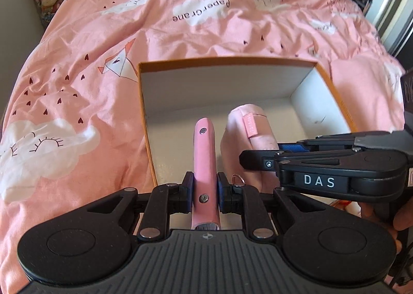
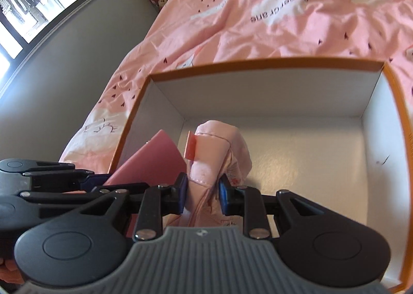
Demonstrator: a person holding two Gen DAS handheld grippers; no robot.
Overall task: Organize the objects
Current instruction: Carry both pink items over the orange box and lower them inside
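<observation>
A flat pink case (image 1: 204, 162) with two metal studs and a soft pink pouch (image 2: 216, 154) hang side by side inside the white, orange-rimmed box (image 2: 271, 97).

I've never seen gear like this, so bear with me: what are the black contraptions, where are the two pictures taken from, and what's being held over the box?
No robot here: a person holds a hand-operated claw in each hand, with a camera on each looking along its fingers. The left claw is shut on a flat pink case, seen edge-on. The right claw is shut on a soft pink fabric pouch. Both hang over an open orange-rimmed cardboard box with white inside, resting on a pink bedspread.
</observation>
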